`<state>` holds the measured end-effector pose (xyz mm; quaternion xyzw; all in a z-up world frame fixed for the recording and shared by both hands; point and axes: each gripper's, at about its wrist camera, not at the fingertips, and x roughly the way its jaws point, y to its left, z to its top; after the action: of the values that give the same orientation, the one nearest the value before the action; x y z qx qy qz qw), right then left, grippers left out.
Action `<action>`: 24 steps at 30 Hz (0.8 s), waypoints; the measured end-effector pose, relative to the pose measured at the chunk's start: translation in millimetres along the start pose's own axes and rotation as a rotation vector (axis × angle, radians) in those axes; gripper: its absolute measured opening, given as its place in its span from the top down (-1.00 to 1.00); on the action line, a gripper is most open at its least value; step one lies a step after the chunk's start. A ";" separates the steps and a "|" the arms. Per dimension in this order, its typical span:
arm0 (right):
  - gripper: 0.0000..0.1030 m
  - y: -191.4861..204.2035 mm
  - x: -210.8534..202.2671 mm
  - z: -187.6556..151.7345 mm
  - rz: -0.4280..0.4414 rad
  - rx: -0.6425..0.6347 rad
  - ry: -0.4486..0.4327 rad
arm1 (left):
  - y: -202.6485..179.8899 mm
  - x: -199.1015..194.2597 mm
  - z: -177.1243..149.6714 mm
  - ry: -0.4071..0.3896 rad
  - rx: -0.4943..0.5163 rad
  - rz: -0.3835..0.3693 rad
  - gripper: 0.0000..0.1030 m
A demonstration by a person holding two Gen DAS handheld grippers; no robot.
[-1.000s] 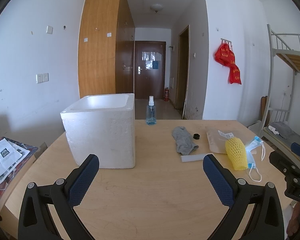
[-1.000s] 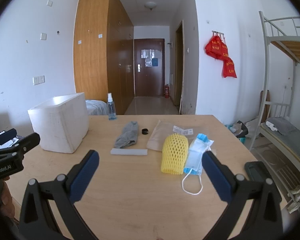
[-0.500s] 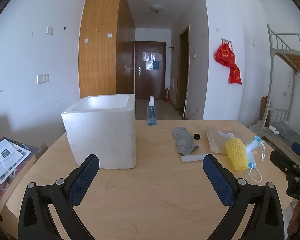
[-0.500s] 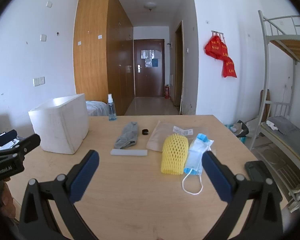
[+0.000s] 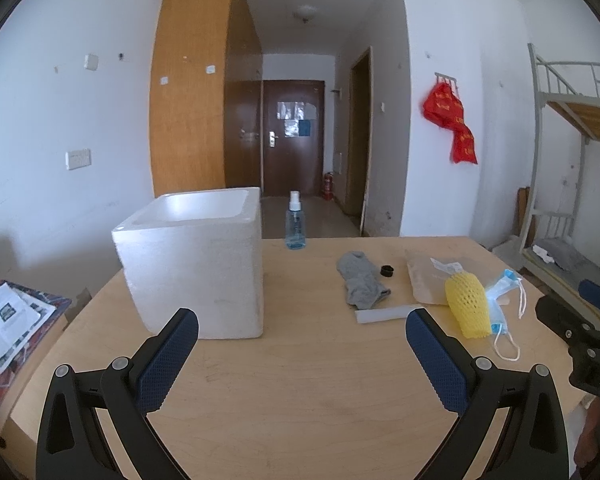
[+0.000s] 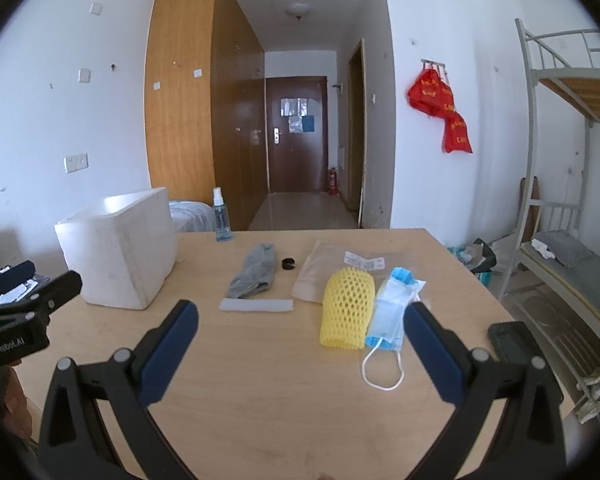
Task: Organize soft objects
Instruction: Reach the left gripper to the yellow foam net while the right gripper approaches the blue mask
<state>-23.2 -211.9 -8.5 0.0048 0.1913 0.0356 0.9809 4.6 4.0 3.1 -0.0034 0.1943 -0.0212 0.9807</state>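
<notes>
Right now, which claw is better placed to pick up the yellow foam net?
Right claw: open, with the foam net just ahead of it. The left claw, also open, faces the white box.

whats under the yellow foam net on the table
The yellow foam net lies on the edge of a tan pouch and overlaps the blue face mask beside it. Anything inside the net is hidden.
</notes>
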 end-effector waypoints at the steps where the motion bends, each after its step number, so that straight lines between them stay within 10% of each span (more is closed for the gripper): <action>1: -1.00 -0.3 0.5 0.8 0.003 0.000 0.000 | -2.1 1.5 2.2 0.003 0.010 -0.010 -1.00; 24: -1.00 -57.0 65.2 16.7 -0.058 0.062 0.161 | -75.4 85.0 32.8 0.138 0.191 -0.183 -1.00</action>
<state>47.2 -264.1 -18.7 0.0269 0.2708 0.0015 0.9623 92.6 -75.1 2.2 0.0735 0.2574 -0.1289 0.9549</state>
